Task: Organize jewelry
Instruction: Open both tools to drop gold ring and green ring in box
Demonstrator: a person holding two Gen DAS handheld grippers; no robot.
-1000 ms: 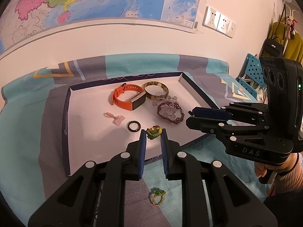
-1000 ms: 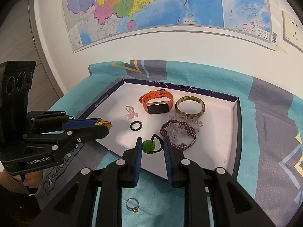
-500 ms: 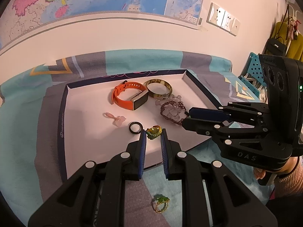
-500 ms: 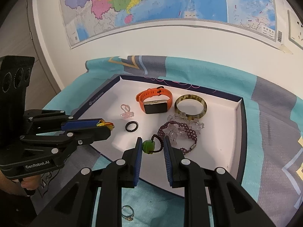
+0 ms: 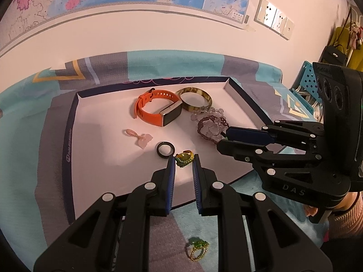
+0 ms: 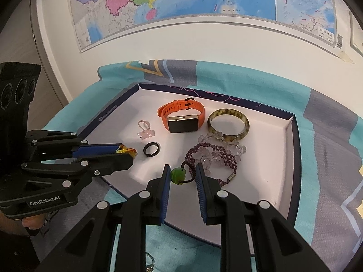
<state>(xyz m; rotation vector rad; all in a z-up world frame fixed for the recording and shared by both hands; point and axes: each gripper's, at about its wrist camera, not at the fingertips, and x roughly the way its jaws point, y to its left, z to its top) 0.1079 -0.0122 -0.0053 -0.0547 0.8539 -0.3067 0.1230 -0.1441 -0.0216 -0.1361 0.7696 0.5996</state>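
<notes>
1. The left tongs (image 5: 183,162) are clenched on a small green and yellow woven ring (image 5: 184,157), nipped between the blue pads at their very tips, over the near part of the white tray (image 5: 95,158)
2. The right tongs (image 6: 181,176) grip a green bead (image 6: 177,176) on a dark cord loop; the bead sits against the left pad and the cord reaches to the right one, above the tray's near edge
3. Just ahead and left of the left tongs lies a black ring (image 5: 165,149), and farther left a pale pink charm (image 5: 141,139)
4. Well ahead of both tongs rest an orange watch (image 6: 181,117) and, touching distance to its right, a mottled brown bangle (image 6: 228,124)
5. Immediately ahead and right of the right tongs sits a purple bead bracelet (image 6: 213,158) tangled with clear flower beads
6. Behind the left tongs, off the tray on the teal cloth (image 5: 22,113), lies a gold ring with green stones (image 5: 197,248)
</notes>
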